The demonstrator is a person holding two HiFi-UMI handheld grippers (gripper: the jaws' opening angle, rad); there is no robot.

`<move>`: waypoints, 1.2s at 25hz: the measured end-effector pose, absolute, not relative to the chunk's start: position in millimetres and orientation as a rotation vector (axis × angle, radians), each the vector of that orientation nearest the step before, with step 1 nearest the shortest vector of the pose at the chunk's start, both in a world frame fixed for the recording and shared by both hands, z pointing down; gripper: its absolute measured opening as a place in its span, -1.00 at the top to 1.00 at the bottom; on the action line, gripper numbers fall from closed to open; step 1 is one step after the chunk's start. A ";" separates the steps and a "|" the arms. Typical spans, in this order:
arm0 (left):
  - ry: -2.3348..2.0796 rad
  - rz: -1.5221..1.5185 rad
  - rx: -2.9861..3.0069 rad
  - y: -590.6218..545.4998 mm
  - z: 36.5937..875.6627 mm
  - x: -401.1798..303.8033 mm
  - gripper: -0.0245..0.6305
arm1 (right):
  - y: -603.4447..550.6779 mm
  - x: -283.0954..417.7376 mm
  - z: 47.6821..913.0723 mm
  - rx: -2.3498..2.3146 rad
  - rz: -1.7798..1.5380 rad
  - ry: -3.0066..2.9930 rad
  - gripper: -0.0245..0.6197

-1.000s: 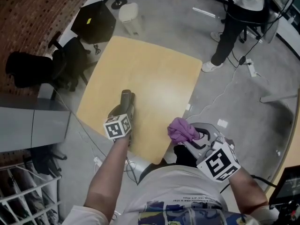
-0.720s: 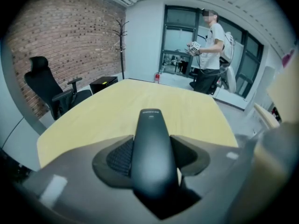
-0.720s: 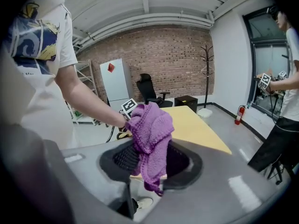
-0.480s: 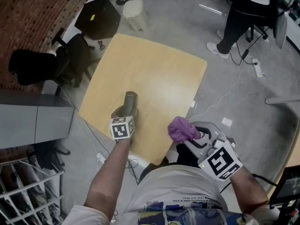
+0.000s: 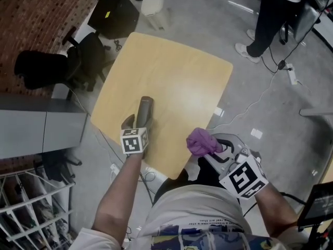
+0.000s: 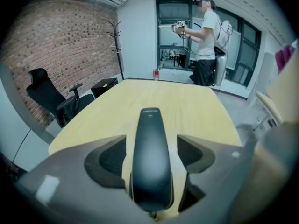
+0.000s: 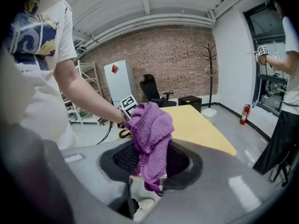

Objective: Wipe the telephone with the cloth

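A grey concrete floor (image 5: 260, 87) fills the head view, with a red brick wall (image 5: 36, 14) along the left. At the centre stands a pale yellow wooden worktop with rounded corners (image 5: 177, 77). A black high-backed office chair (image 5: 78, 61) sits beside its far left edge, and a second person in dark trousers (image 5: 270, 14) stands well apart at the top right.

The left claw (image 5: 137, 123) rests at the near left part of the worktop, astride a dark grey telephone handset (image 5: 144, 110) that lies flat on the wood and points away from the wearer. In the left gripper view the handset (image 6: 150, 148) lies between the jaws of the left claw (image 6: 150, 160). The jaws have just been opening and stand apart, with a strip of worktop showing on either side of the handset.

The right claw (image 5: 214, 149) hangs off the worktop's near edge, above the wearer's lap. It is clamped on a bunched purple knitted cloth (image 5: 202, 142), which in the right gripper view (image 7: 150, 134) rises from between the jaws and droops below them.

Each claw bears a white cube printed with black square markers (image 5: 132, 140). Small pale print near the handset's far tip is too blurred to read. A white cabinet by the brick wall carries a red diamond sticker (image 7: 114, 69).
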State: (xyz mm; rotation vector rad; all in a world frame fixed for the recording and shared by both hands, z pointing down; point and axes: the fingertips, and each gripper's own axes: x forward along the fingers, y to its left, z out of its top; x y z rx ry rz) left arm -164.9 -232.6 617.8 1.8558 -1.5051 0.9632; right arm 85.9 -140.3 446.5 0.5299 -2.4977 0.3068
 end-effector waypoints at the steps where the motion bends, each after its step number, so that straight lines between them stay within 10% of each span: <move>1: -1.507 0.963 1.866 -227.9 612.8 -164.8 -0.17 | -139.3 85.7 446.7 0.528 0.311 -2.502 0.51; 11: -1.543 0.694 1.988 -152.8 520.2 -144.3 -0.15 | -123.0 75.0 452.5 0.492 0.332 -2.550 0.51; 16: -1.476 0.549 2.083 -112.6 479.8 -129.0 0.25 | -105.4 56.5 444.7 0.491 0.301 -2.543 0.51; 19: -1.430 0.433 2.163 -97.7 458.7 -119.4 0.89 | -98.7 44.9 438.6 0.522 0.265 -2.549 0.51; 30: -1.059 0.187 2.366 23.1 416.3 -128.4 0.92 | 0.6 -31.4 416.8 0.617 0.208 -2.519 0.51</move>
